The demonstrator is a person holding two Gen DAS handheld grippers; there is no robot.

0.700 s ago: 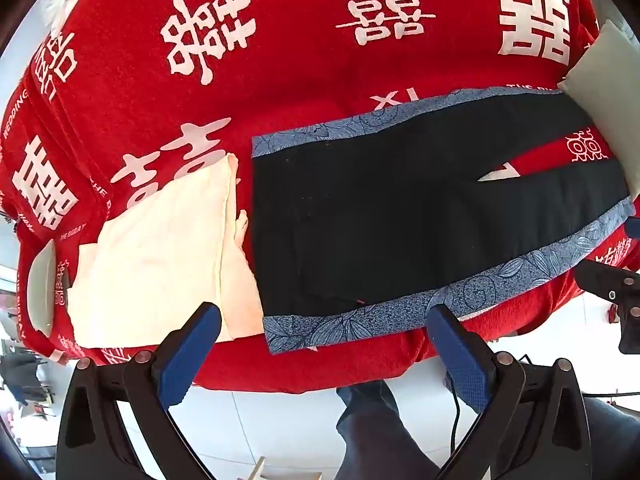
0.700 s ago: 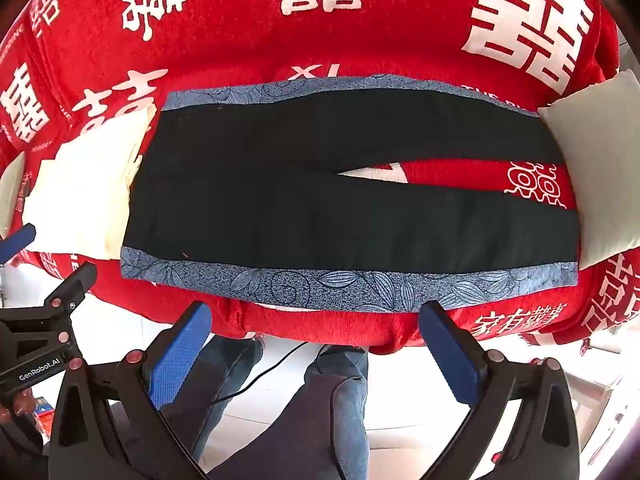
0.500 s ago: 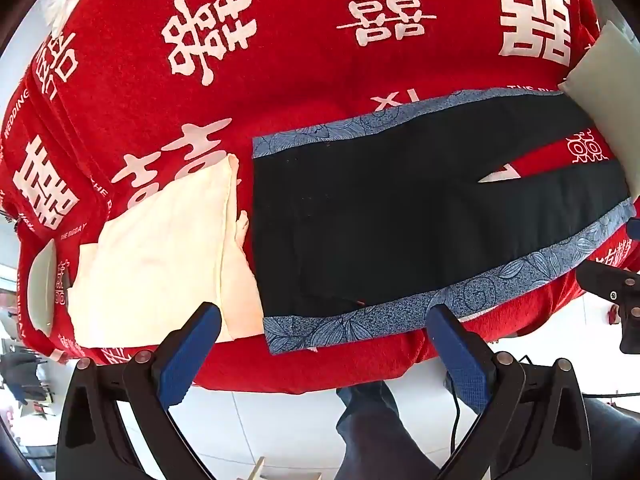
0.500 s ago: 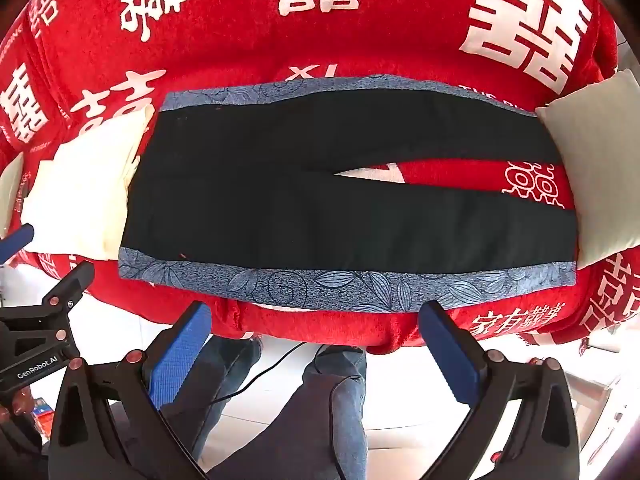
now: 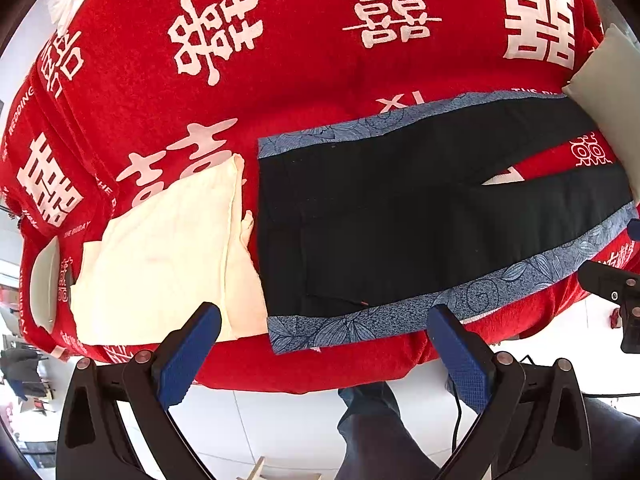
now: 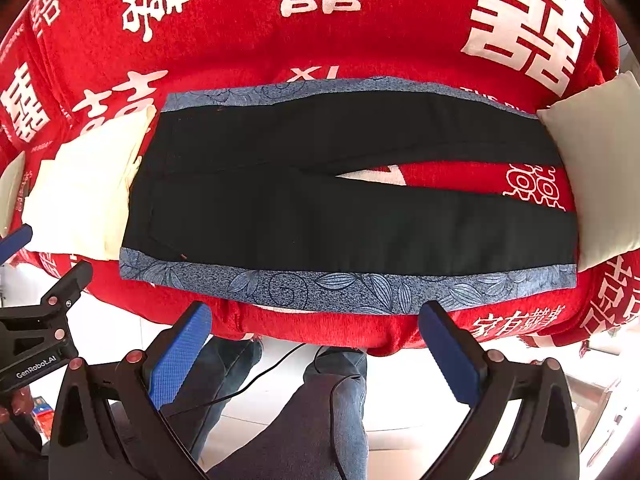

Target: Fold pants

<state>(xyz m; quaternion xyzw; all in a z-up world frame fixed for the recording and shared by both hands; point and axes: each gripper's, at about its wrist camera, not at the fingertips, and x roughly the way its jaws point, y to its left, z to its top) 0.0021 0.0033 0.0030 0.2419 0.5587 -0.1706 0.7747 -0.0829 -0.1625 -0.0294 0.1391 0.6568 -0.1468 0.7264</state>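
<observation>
Black pants (image 5: 400, 216) with blue floral side stripes lie flat on a red cloth with white characters (image 5: 280, 64). The waist is at the left and the two legs run to the right, slightly parted. They also show in the right wrist view (image 6: 320, 208). My left gripper (image 5: 324, 320) is open and empty, hovering off the table's near edge by the waist corner. My right gripper (image 6: 316, 316) is open and empty, hovering just off the near edge below the near leg's stripe (image 6: 360, 286).
A folded cream garment (image 5: 160, 248) lies left of the waist, touching it. A pale cushion-like item (image 6: 600, 168) sits at the leg ends on the right. A person's jeans-clad legs (image 6: 320, 408) and a cable are below the table edge.
Both views have barely shifted; the pants and both open grippers stay as they were.
</observation>
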